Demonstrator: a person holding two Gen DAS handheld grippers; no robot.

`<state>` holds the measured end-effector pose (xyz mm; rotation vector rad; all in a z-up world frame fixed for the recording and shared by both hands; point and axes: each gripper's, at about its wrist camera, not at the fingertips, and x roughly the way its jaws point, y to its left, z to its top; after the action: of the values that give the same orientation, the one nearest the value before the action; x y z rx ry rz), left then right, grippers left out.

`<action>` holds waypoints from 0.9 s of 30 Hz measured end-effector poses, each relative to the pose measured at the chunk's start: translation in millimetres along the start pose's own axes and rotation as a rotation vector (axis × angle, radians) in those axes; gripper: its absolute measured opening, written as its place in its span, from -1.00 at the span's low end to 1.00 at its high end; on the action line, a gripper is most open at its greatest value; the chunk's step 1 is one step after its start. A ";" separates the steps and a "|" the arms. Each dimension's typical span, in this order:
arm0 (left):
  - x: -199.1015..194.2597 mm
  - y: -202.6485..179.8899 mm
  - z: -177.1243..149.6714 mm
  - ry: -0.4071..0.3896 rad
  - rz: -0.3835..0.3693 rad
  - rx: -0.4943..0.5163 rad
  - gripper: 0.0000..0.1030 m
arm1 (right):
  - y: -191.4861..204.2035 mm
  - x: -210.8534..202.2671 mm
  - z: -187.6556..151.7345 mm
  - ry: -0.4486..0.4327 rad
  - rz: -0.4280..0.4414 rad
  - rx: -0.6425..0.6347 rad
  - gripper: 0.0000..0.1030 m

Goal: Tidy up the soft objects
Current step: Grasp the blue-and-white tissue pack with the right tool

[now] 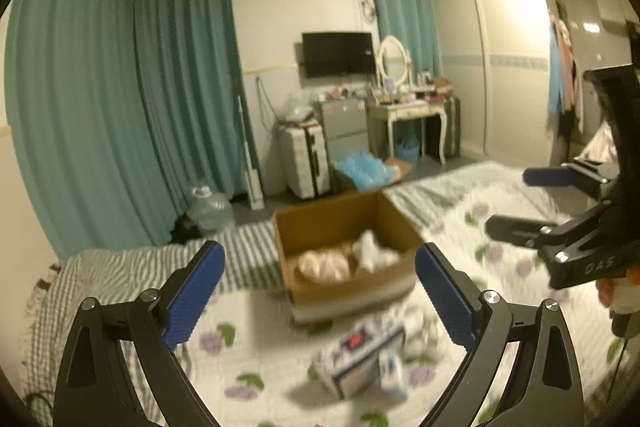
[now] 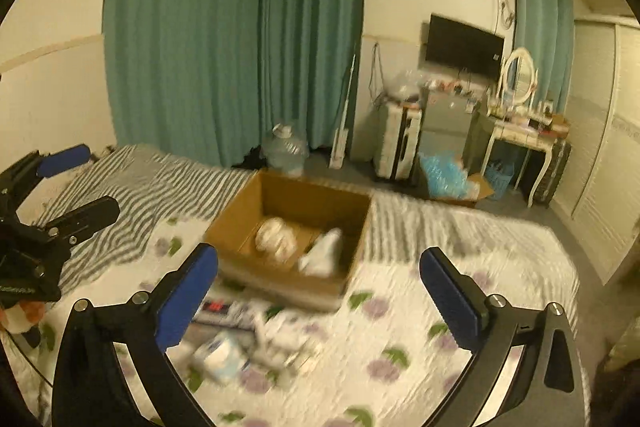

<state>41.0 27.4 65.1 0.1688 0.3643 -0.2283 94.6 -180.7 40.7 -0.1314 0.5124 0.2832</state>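
An open cardboard box (image 1: 384,291) (image 2: 240,227) stands on the bed and holds a beige soft toy (image 1: 324,265) (image 2: 276,235) and a white soft item (image 1: 372,251) (image 2: 322,253). In front of it lies a blurred pile of soft things: a white and blue patterned one (image 1: 360,355) (image 2: 228,309) and a small white and blue one (image 1: 392,373) (image 2: 222,353). My left gripper (image 1: 320,295) (image 2: 76,183) is open and empty above the bed, short of the box. My right gripper (image 2: 320,295) (image 1: 516,201) is open and empty, to the right of the left one.
The bed has a floral quilt (image 1: 256,355) (image 2: 400,347) and a striped blanket (image 1: 248,247) (image 2: 148,187). On the floor beyond are a water jug (image 1: 210,207), a suitcase (image 1: 306,159), a box of blue bags (image 1: 370,169) and a dressing table (image 1: 412,111). Teal curtains (image 1: 120,107) hang at the left.
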 end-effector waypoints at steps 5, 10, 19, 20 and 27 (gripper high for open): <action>2.6 0.2 -51.3 0.092 0.018 -0.017 0.90 | 34.0 29.5 -70.4 0.107 0.059 0.058 0.97; 27.7 12.6 -118.3 0.185 0.047 -0.112 0.90 | 58.6 82.1 -132.0 0.274 0.077 0.063 0.97; 51.5 18.1 -152.2 0.309 0.058 -0.125 0.90 | 90.0 134.1 -157.0 0.335 0.105 0.007 0.74; 54.3 17.9 -154.3 0.325 0.051 -0.128 0.90 | 91.5 135.5 -155.6 0.329 0.104 0.008 0.68; 52.7 15.7 -154.8 0.323 0.040 -0.126 0.89 | 94.5 143.9 -149.2 0.314 0.115 0.035 0.13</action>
<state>41.4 64.0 -95.0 0.0885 0.6936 -0.1373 117.1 -86.0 -165.3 -0.1126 0.8376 0.3682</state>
